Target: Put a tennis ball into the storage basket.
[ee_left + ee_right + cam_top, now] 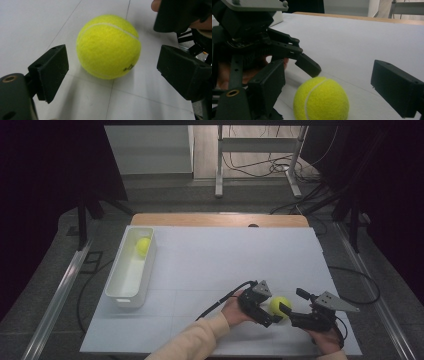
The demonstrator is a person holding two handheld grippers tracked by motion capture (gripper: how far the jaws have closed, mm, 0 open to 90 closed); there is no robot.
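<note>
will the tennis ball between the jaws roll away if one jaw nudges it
Probably: the tennis ball is round and sits free on the flat white table. Its fuzzy felt should grip well. It likely gives slightly when squeezed, and seems light.

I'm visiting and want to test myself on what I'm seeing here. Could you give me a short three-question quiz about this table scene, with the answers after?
1. True or false: the tennis ball near the table's front edge is squeezed tight by the left gripper.
2. What lies in the white bin at the table's left side? A) a second ball B) a cup C) a spoon
3. Fill in: in the high view, the near ball sits between the left gripper and the ____ gripper.

Key
1. False: both its jaws stand apart from the ball, with gaps showing.
2. A: a second ball lies at the bin's far end.
3. right
</note>
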